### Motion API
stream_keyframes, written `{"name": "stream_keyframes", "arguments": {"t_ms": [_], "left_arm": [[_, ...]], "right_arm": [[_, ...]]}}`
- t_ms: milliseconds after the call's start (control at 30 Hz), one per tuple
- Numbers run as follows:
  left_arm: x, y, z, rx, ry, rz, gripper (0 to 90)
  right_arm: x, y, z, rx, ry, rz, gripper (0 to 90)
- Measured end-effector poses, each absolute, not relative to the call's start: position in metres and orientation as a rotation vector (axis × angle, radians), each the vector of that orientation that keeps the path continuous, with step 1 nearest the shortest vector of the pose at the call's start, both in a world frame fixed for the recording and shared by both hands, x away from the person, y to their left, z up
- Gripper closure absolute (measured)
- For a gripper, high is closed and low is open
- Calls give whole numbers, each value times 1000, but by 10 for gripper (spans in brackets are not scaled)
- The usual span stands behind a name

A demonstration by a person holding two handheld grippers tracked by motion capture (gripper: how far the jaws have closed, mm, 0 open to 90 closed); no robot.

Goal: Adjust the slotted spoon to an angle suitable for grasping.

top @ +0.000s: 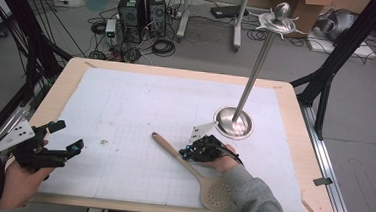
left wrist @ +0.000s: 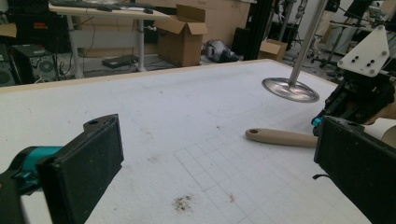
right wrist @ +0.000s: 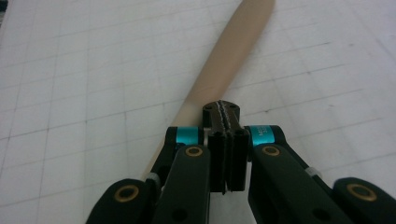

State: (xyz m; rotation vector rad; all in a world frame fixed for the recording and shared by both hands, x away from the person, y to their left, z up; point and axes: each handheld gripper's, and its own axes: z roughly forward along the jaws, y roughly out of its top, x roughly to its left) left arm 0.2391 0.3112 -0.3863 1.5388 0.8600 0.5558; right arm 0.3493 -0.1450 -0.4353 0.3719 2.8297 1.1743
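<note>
One wooden slotted spoon [top: 191, 170], smooth, perforated bowl, flat on gridded white mat [top: 140, 107] | right gripper [right wrist: 226, 114] clenched empty above handle | left gripper [top: 66, 136] released, empty | no legible writing

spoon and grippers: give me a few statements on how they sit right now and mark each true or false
1. The wooden slotted spoon lies flat on the white mat. True.
2. The right gripper has its jaws wide open. False: they are shut together, above the spoon's handle.
3. The left gripper holds the spoon. False: its jaws are open and empty, well to the left of it.
4. The metal stand is upright on the mat beyond the right gripper. True.
5. The spoon's bowl points toward the table's far edge. False: it lies toward the near edge.
</note>
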Motion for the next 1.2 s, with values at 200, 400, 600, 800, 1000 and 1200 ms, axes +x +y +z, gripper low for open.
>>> {"name": "stream_keyframes", "arguments": {"t_ms": [200, 400, 600, 800, 1000, 1200], "left_arm": [[240, 311, -387, 1538, 863, 555, 18], [240, 309, -387, 1542, 861, 556, 18], [241, 307, -386, 1544, 856, 554, 18], [242, 306, -386, 1545, 852, 551, 18], [243, 306, -386, 1544, 854, 550, 18], [242, 306, -386, 1543, 852, 550, 18]], "right_arm": [[341, -160, -414, 445, 2745, 1229, 900], [315, -164, -397, 418, 2760, 1229, 899], [289, -155, -398, 394, 2831, 1126, 899], [284, -154, -409, 437, 2903, 977, 898], [285, -154, -414, 475, 2932, 920, 899], [286, -154, -420, 457, 2982, 827, 899]]}}
